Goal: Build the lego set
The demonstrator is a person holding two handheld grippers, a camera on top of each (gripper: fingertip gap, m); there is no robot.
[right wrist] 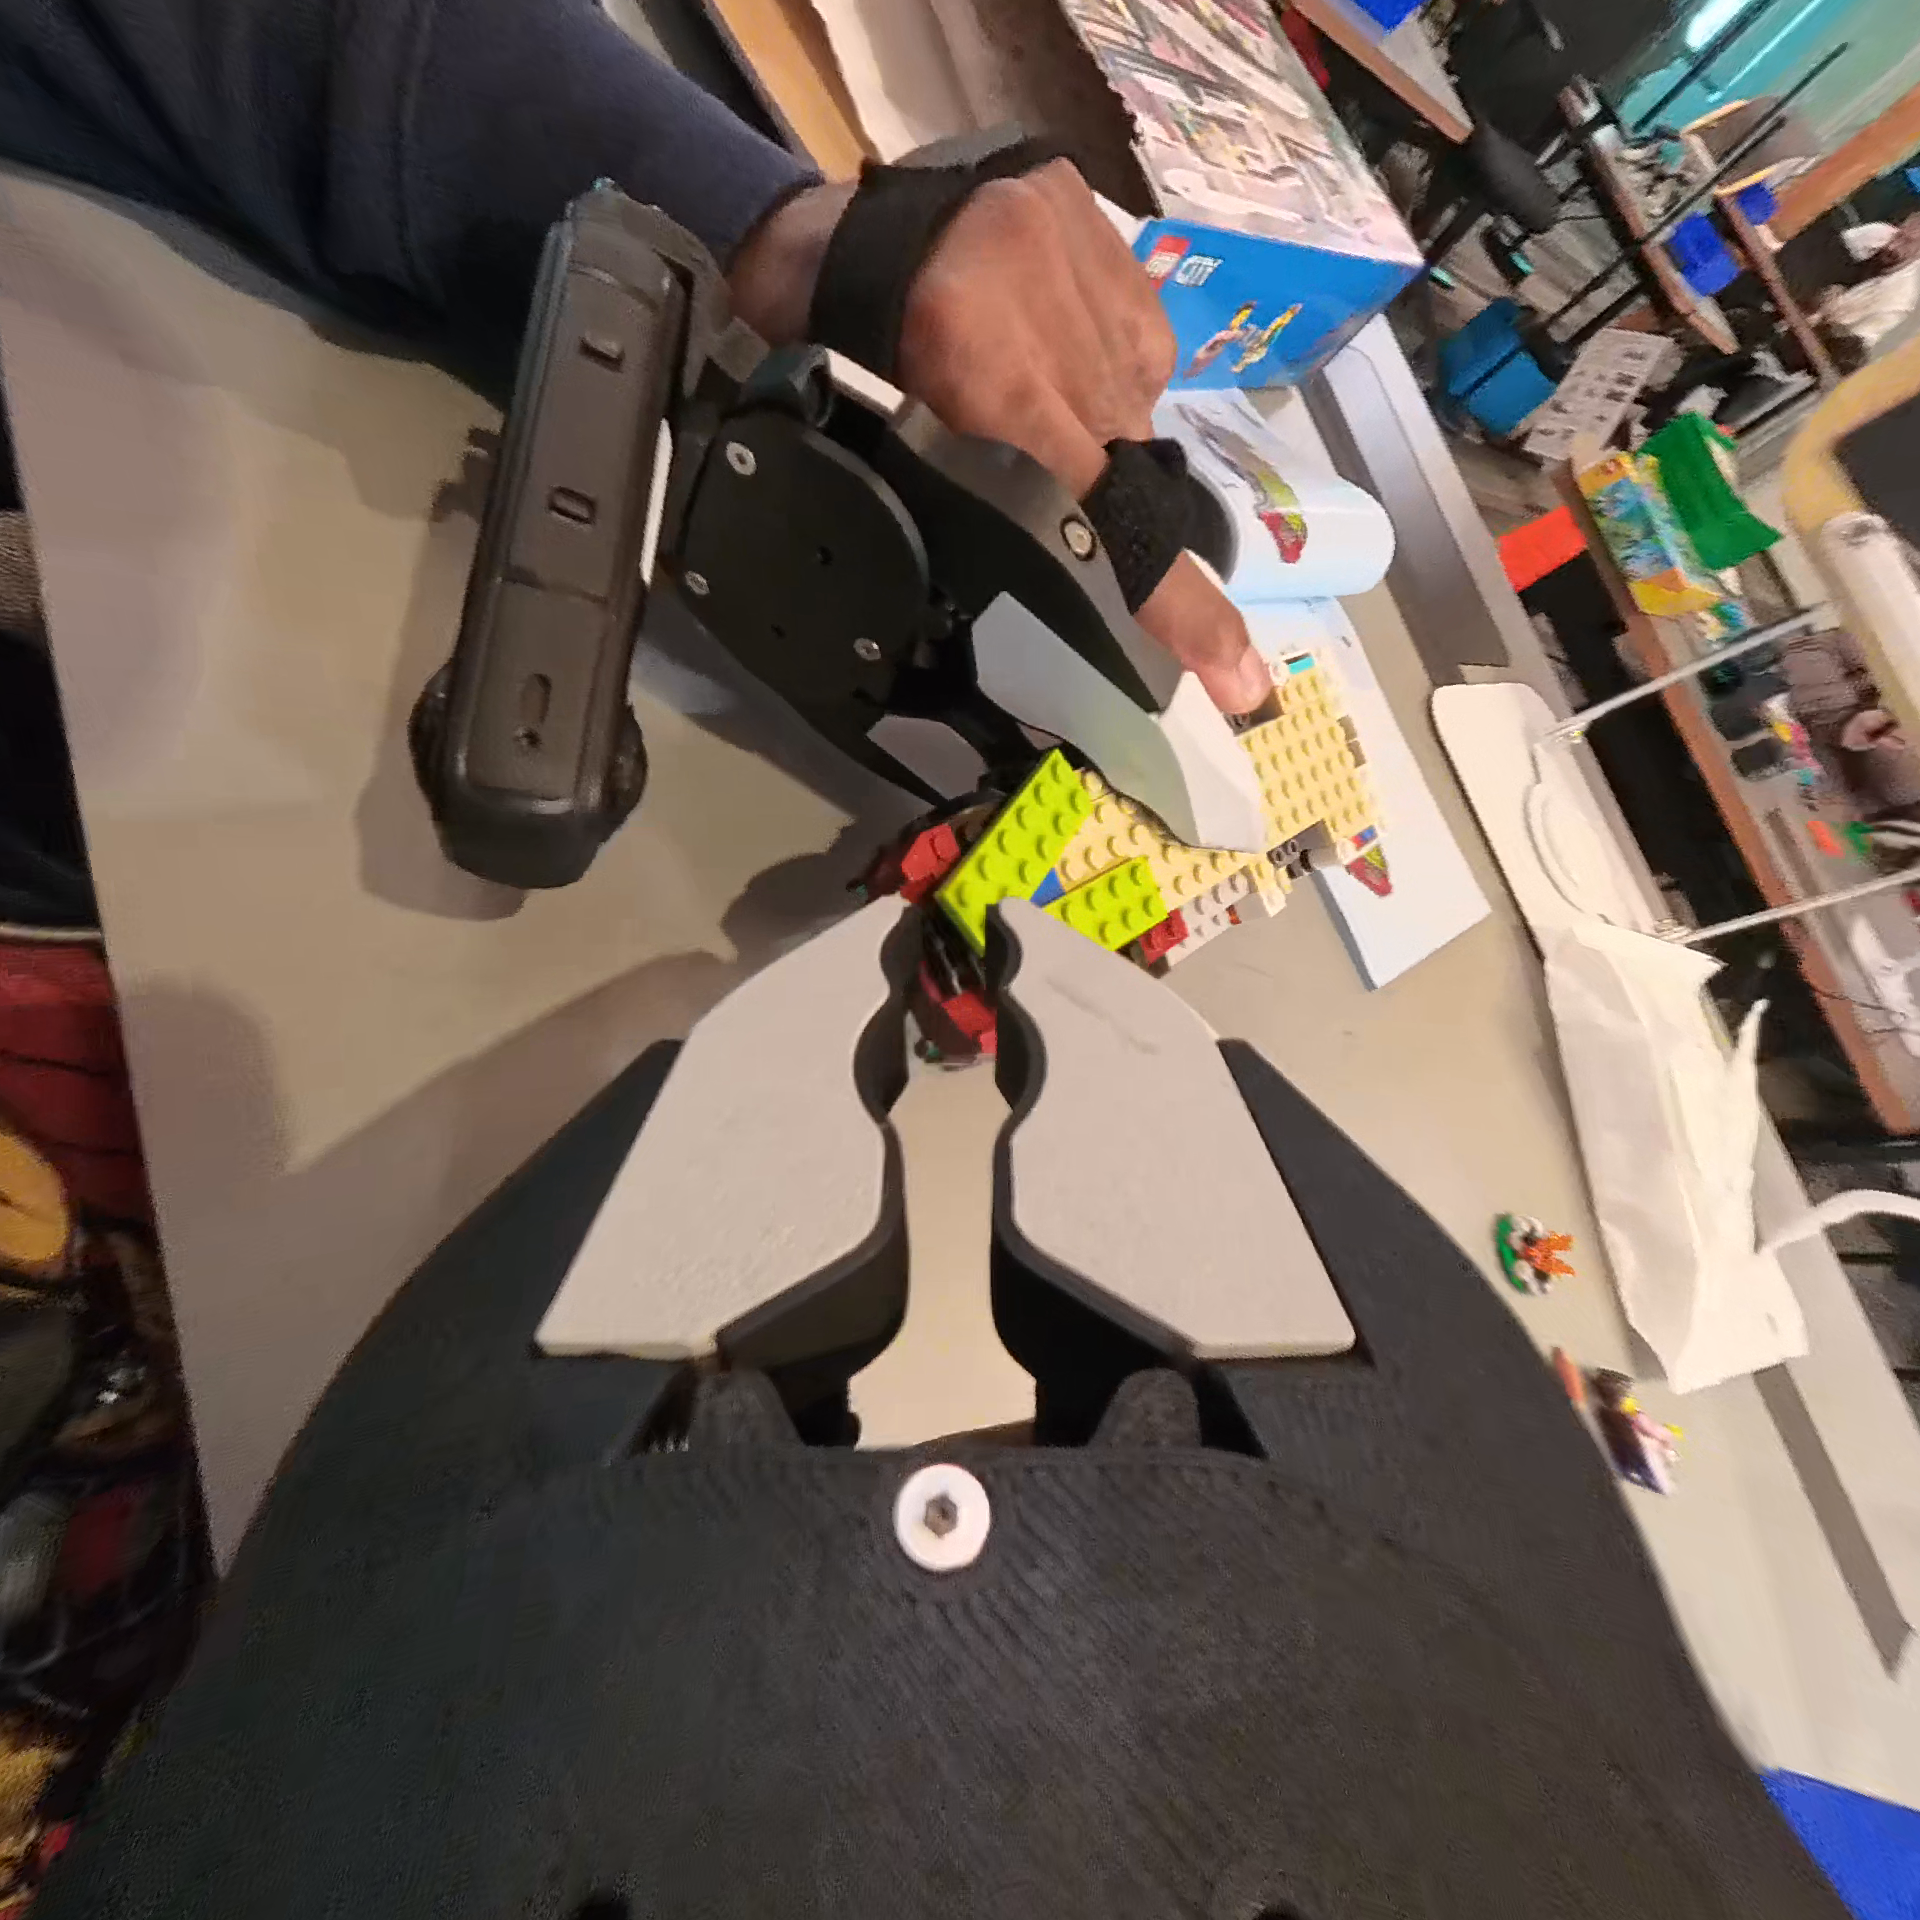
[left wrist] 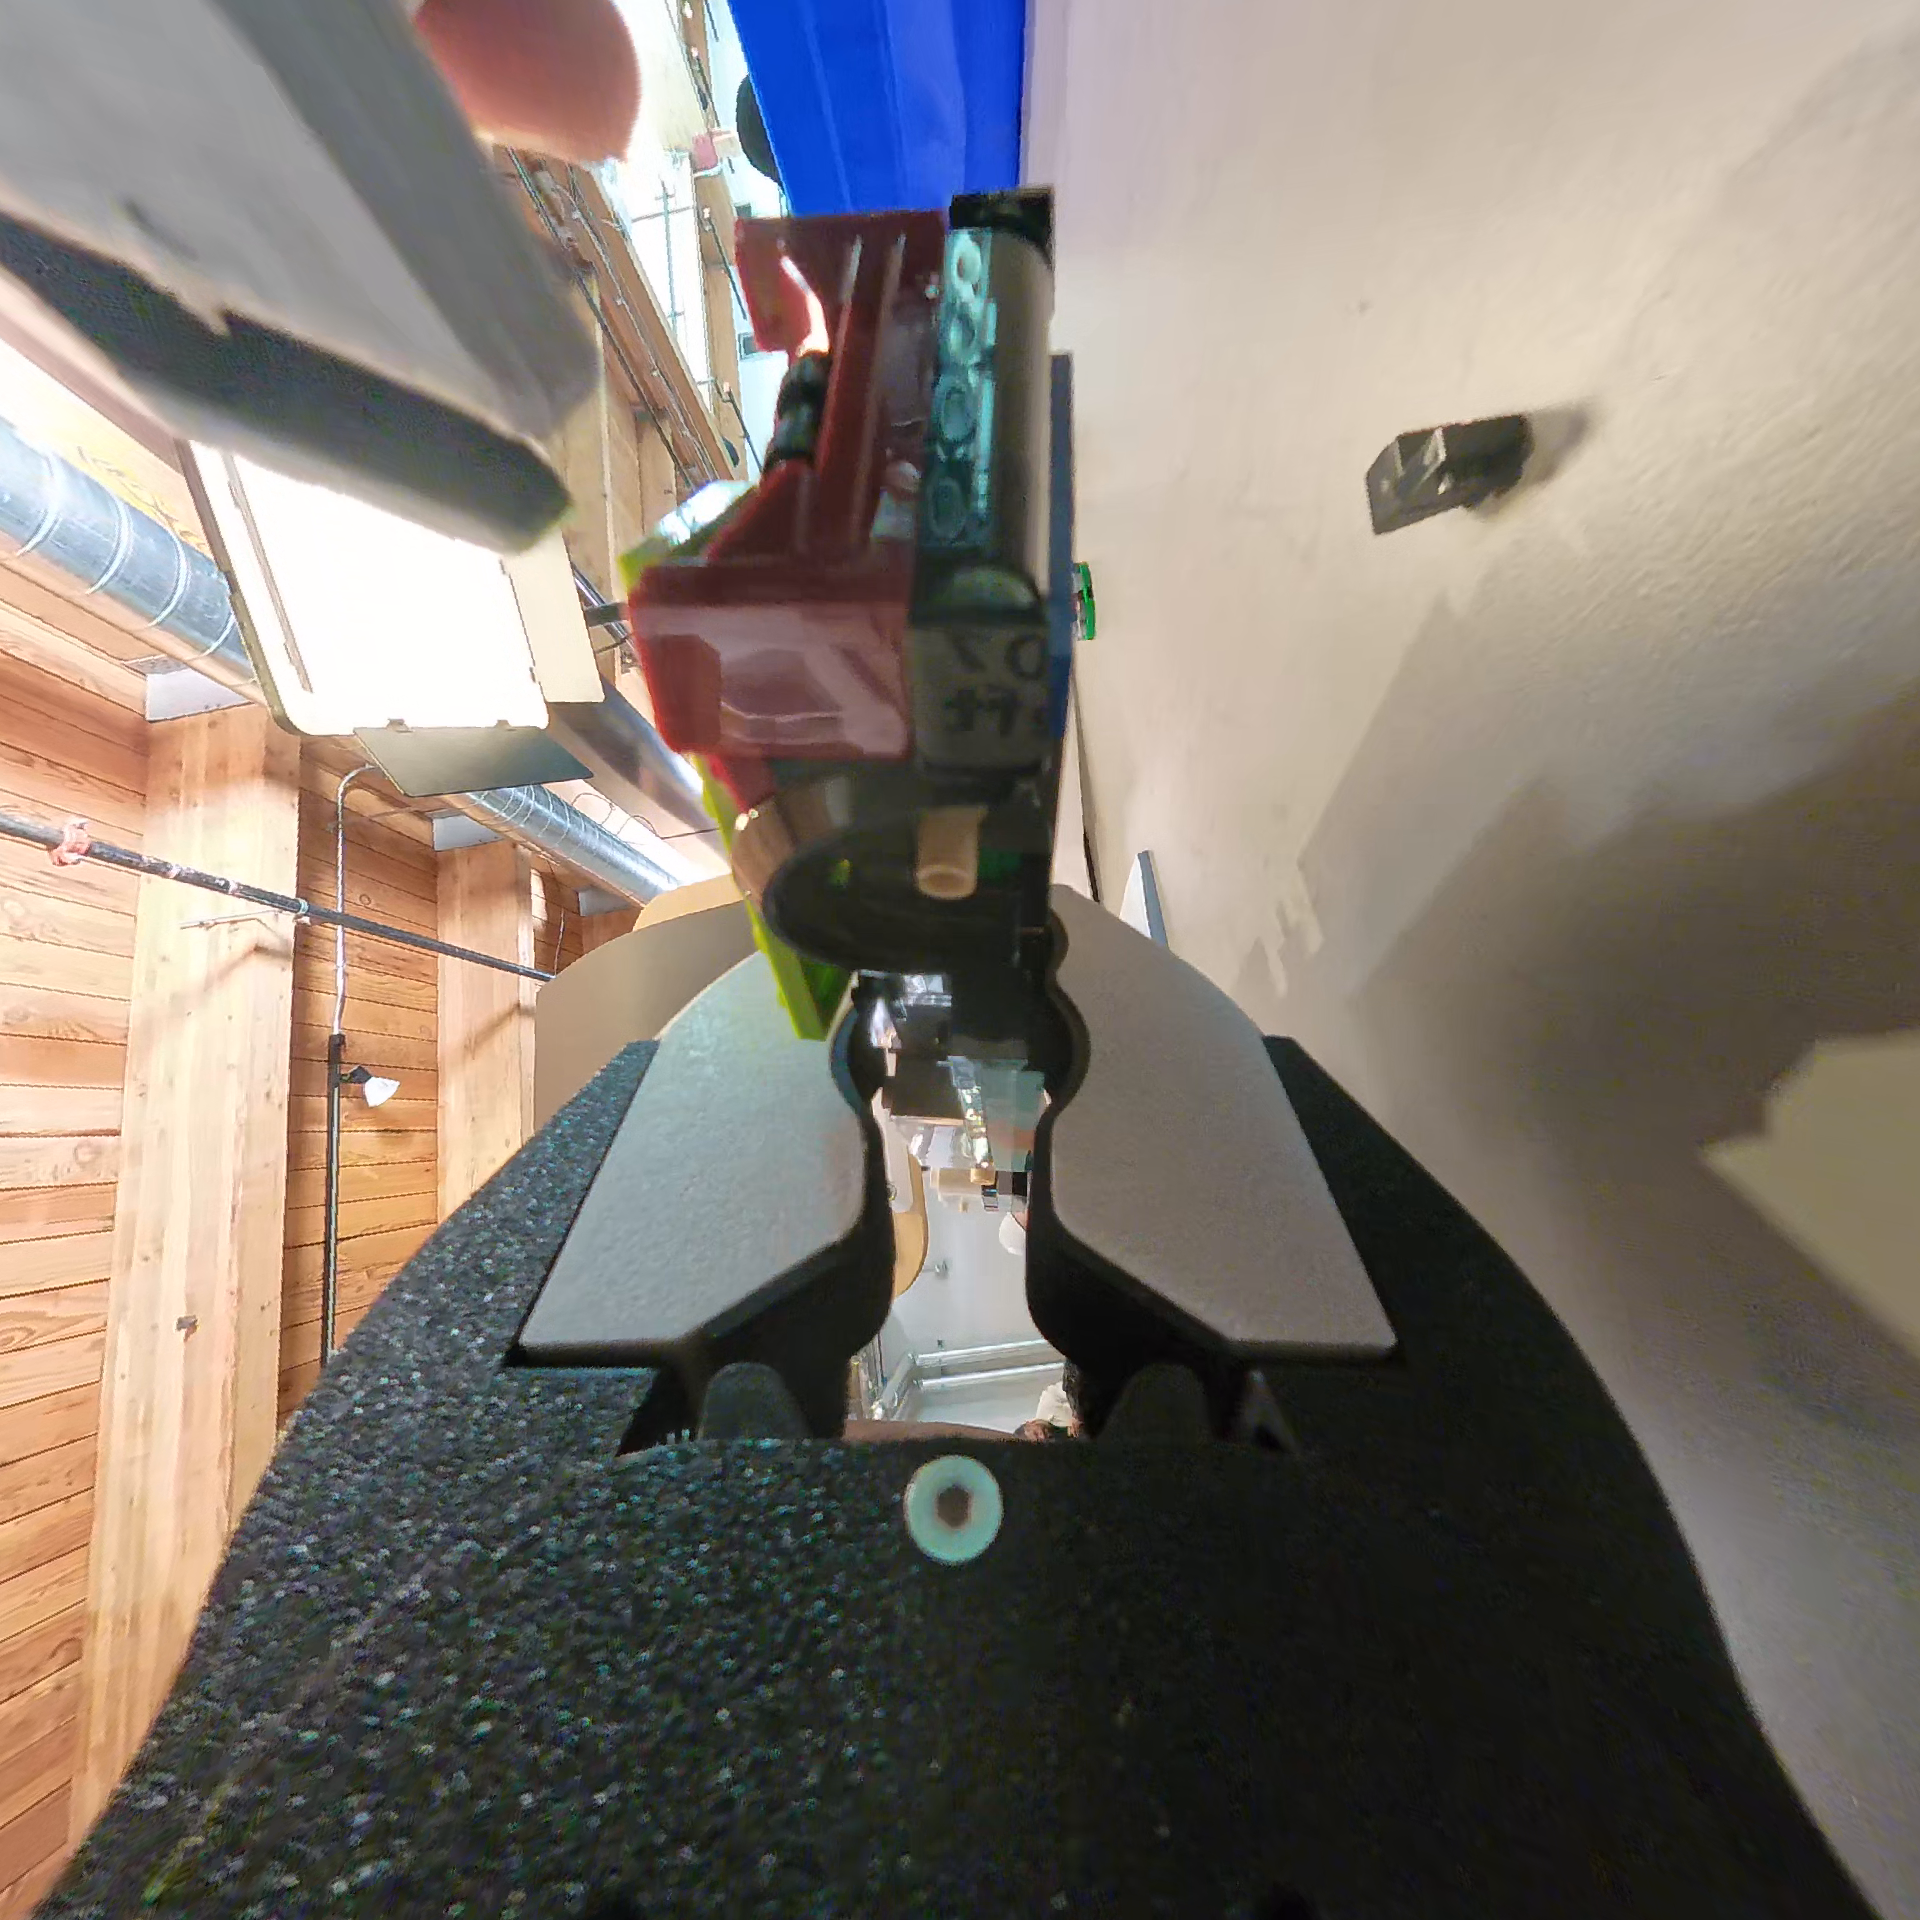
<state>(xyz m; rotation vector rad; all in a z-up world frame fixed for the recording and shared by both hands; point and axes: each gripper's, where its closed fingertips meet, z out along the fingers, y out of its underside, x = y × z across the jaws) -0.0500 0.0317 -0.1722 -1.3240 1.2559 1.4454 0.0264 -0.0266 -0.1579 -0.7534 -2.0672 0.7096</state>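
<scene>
My left gripper (left wrist: 961, 997) is shut on a brick model (left wrist: 894, 582) of red, black, lime and blue parts, held at its lower end, close above the beige table (left wrist: 1507, 260). In the right wrist view a hand (right wrist: 997, 291) holds that gripper, and its grey finger (right wrist: 1101, 717) lies across the lime and tan plates of the model (right wrist: 1049, 842). My right gripper (right wrist: 954, 935) is open, and the model's red and black end shows between its fingertips. In the left wrist view its blurred grey finger (left wrist: 312, 312) stands just apart from the model.
A blue box (right wrist: 1278, 301) and an open instruction booklet (right wrist: 1403, 883) lie behind the model. A white paper bag (right wrist: 1662, 1143) and small loose pieces (right wrist: 1532, 1252) lie to the right. A small black piece (left wrist: 1449, 468) rests on the table. Across from one pair of fingers to the other is roughly 10 cm.
</scene>
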